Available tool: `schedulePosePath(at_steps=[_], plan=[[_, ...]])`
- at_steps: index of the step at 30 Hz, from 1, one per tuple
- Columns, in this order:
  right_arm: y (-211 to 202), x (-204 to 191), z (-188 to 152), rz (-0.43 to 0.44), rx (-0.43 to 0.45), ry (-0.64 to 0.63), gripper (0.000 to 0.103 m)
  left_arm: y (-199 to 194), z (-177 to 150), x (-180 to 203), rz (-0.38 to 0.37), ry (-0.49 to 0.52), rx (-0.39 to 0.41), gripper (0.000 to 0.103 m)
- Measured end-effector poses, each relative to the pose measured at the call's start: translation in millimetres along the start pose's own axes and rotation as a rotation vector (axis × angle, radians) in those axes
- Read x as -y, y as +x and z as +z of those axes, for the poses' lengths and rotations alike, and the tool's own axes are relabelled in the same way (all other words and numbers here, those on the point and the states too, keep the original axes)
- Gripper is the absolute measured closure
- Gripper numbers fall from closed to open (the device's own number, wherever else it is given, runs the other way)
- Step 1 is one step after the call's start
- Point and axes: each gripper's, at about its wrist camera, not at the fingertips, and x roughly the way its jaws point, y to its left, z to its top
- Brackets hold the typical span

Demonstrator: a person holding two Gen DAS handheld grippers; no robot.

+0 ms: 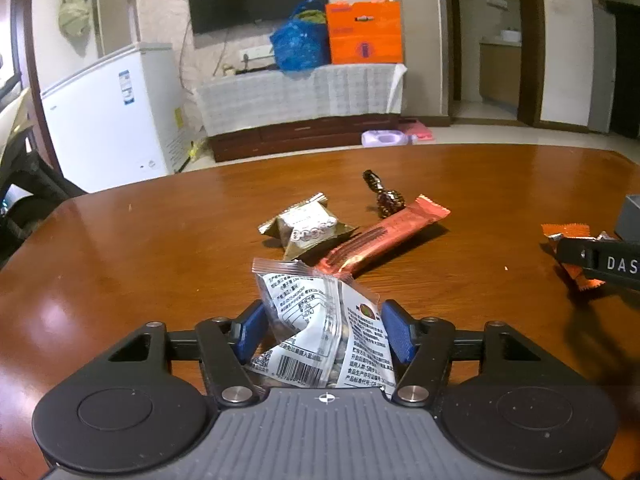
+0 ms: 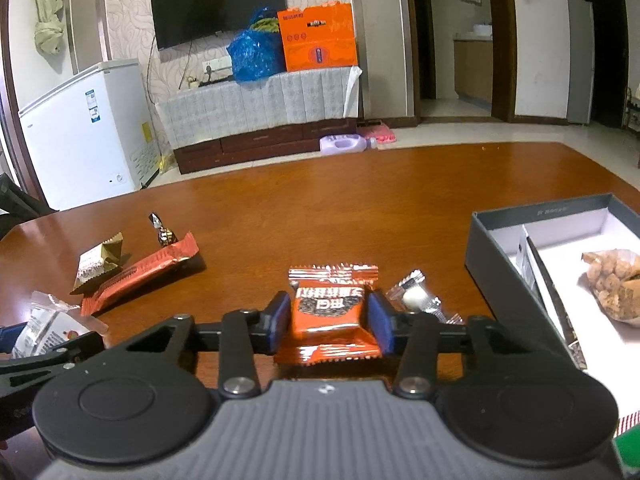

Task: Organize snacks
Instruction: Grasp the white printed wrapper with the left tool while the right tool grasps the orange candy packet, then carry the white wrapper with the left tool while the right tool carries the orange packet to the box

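My left gripper [image 1: 325, 330] is shut on a clear-and-white snack packet [image 1: 320, 320], held just above the wooden table [image 1: 160, 248]. Ahead of it lie a gold-wrapped snack [image 1: 308, 228], a long red bar [image 1: 384, 236] and a dark twisted candy [image 1: 382, 194]. My right gripper [image 2: 329, 320] is shut on an orange snack packet [image 2: 330, 308]. A small white candy in clear wrap [image 2: 416, 300] lies just right of it. The grey box [image 2: 492, 252] with white compartments stands at the right and holds a bag of brown snacks [image 2: 612, 284].
The left gripper and its packet also show at the left edge of the right wrist view [image 2: 48, 328]. The right gripper shows at the right edge of the left wrist view [image 1: 600, 260]. Beyond the table stand a white freezer [image 1: 116, 120] and a TV cabinet [image 1: 300, 96].
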Motion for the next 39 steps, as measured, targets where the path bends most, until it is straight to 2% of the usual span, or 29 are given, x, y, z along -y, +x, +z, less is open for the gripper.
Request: schedulePosePath(at_steps=[24,32,39], plan=[[2,-2,0,0.04,-0.031,-0.02,0.062,2,0,3,-0.044,0.014,0.008,0.042],[-2,3,1,0.064,-0.024,0.032,0.062,-4,2,7,-0.053,0.03,0.051,0.043],[-19,4,11,0.09,0.025,0.047,0.062,-11,7,12,-0.064,0.032,0.085,0.043]])
